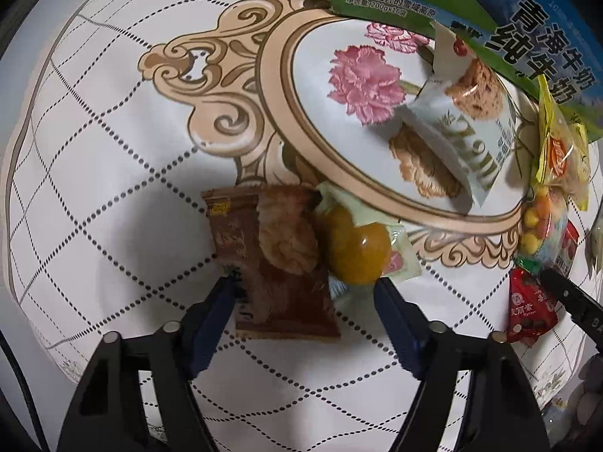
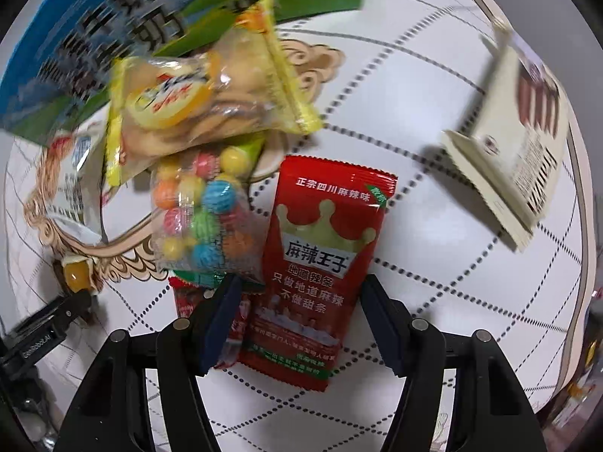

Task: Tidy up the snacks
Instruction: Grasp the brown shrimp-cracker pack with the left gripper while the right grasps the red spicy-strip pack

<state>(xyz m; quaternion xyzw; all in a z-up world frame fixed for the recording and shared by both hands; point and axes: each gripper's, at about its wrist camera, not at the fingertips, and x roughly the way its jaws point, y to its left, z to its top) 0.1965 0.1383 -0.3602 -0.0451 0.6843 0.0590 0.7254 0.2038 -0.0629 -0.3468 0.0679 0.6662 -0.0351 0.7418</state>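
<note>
My left gripper (image 1: 303, 286) points down at the tablecloth, its jaws astride a brown snack packet (image 1: 275, 263) and an orange jelly cup (image 1: 354, 248). One pad meets the packet's left edge, the other sits by the cup, and neither squeezes. My right gripper (image 2: 299, 282) straddles a red spicy-strip packet (image 2: 320, 263). Its left finger lies over a small red packet (image 2: 184, 301), and a gap shows beside the big packet. A bag of coloured candy balls (image 2: 203, 218) and a yellow biscuit bag (image 2: 199, 90) lie just beyond.
A green and blue milk carton box (image 1: 490, 11) lies at the back with a white cookie packet (image 1: 452, 132) in front of it. A cream box (image 2: 520, 139) lies at the right. The white patterned tablecloth (image 1: 94, 150) stretches bare to the left.
</note>
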